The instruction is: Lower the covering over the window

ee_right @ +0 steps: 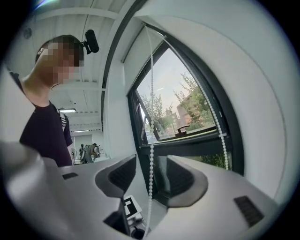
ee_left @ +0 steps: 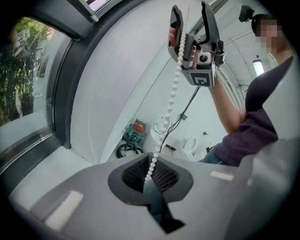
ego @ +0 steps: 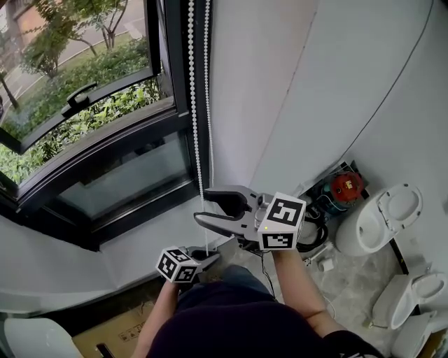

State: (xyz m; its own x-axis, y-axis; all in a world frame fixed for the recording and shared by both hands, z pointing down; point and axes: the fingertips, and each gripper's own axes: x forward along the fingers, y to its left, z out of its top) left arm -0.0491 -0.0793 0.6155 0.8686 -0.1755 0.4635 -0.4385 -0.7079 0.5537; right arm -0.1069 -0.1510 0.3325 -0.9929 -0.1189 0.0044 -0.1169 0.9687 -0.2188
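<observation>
- Head view: window (ego: pixel 91 140) glass is bare and no covering is in sight, so the lowering looks mostly still to do. Bead chain (ego: pixel 198 105) hangs by the frame's right side.
- Left gripper view: left gripper (ee_left: pixel 151 176) is clamped on the chain low down.
- Right gripper view: right gripper (ee_right: pixel 151 176) jaws are wide apart with the chain between them, not pinched. No readable writing, only square markers.

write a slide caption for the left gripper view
Left gripper shut on the bead chain, open right gripper around it higher up.
</observation>
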